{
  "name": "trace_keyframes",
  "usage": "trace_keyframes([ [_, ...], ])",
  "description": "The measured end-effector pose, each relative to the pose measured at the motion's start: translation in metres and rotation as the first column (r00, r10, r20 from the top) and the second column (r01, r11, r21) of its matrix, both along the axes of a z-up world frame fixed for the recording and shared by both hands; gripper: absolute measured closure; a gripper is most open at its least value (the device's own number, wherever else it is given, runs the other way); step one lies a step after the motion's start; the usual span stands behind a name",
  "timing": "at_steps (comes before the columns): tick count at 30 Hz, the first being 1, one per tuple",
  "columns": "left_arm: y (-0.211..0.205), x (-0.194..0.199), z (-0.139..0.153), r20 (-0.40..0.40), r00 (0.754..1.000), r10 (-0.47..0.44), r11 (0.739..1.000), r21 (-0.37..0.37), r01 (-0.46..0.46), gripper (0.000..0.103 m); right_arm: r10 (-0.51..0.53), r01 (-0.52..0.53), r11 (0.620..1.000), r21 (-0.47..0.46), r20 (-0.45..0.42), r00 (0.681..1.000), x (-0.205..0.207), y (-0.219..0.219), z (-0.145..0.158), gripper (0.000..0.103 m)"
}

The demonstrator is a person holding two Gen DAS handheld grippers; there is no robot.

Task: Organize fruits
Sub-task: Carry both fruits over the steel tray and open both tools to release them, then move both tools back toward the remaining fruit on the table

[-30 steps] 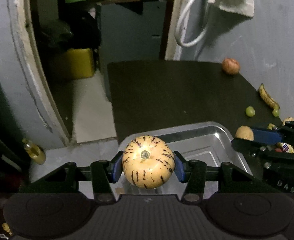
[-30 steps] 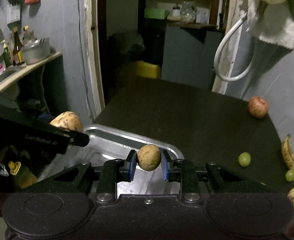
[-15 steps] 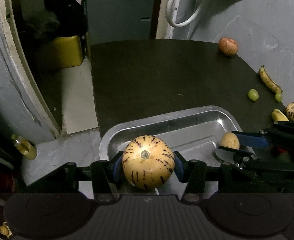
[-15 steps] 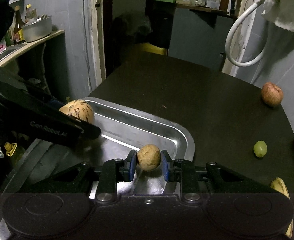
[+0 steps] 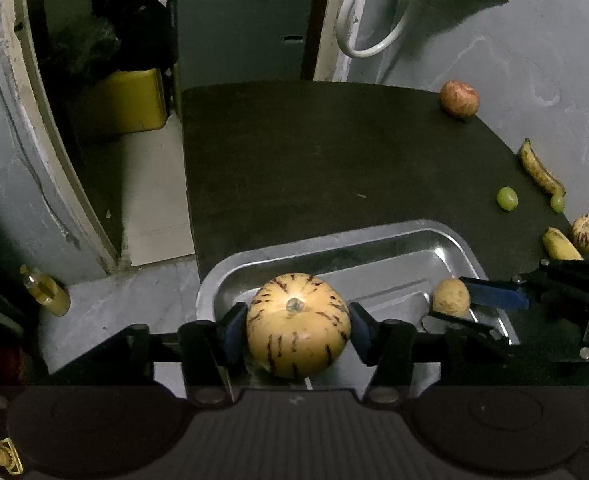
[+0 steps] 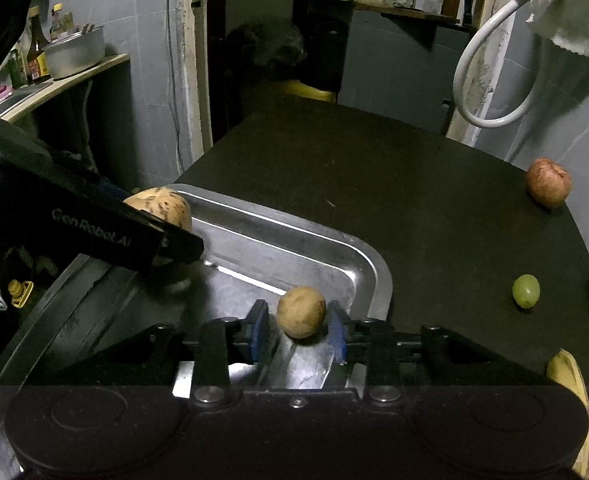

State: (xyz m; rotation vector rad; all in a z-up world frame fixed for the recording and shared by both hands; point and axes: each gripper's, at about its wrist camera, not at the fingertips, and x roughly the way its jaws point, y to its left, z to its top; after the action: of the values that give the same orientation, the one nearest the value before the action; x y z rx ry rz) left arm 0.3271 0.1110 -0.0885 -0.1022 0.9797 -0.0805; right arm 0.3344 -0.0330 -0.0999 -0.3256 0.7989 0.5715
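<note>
- Left gripper first: its blue pads are pressed against both flanks of a striped yellow melon-like fruit, stem end facing the camera, a firm clamp.
- That striped fruit hangs over the near left corner of the metal tray; whether it touches the tray floor, I cannot tell.
- Over to the right gripper: the blue pads stand a little off a small brown round fruit, a sliver of gap showing on each side, so the jaws are released.
- The brown fruit sits low inside the tray, near its right wall, and looks to rest on the tray floor.
- From the left wrist view the same brown fruit shows beside the right gripper's blue pad at the tray's right side.
- From the right wrist view the left gripper's black finger crosses the striped fruit at the tray's far left rim.
- Out on the dark table: a reddish apple at the far right edge by the wall.
- A green grape lies apart from the tray, with a spotted banana and a second grape just beyond it.
- Nearer the right edge, another banana lies touching a second small striped fruit.
- Beyond the table, a white hose loops on the wall.
</note>
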Motion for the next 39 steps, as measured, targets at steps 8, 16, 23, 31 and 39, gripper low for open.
trace_keyframes([
  [8, 0.002, -0.010, 0.010, 0.025, 0.999, 0.036, 0.999, -0.013, -0.036, 0.029, -0.020, 0.019, 1.000, 0.020, 0.026, 0.999, -0.012, -0.010, 0.014, 0.043],
  [16, 0.006, -0.036, 0.031, 0.061, 0.993, 0.099, 0.995, -0.033, -0.097, 0.012, -0.041, 0.039, 0.997, 0.061, 0.041, 0.998, -0.033, -0.023, 0.035, 0.023],
  [23, 0.007, -0.073, 0.047, 0.085, 0.985, 0.148, 0.989, -0.032, -0.146, 0.003, -0.038, 0.034, 0.994, 0.099, 0.031, 0.999, -0.061, -0.035, 0.051, 0.009],
  [31, 0.006, -0.126, 0.048, 0.038, 0.981, 0.188, 0.982, -0.037, -0.187, 0.001, 0.019, -0.017, 0.995, 0.099, -0.022, 1.000, -0.096, -0.046, 0.059, 0.001],
  [39, -0.003, -0.168, 0.046, -0.028, 0.987, 0.159, 0.987, -0.018, -0.160, 0.001, 0.116, -0.110, 0.991, 0.071, -0.085, 0.990, -0.126, -0.054, 0.061, 0.001],
])
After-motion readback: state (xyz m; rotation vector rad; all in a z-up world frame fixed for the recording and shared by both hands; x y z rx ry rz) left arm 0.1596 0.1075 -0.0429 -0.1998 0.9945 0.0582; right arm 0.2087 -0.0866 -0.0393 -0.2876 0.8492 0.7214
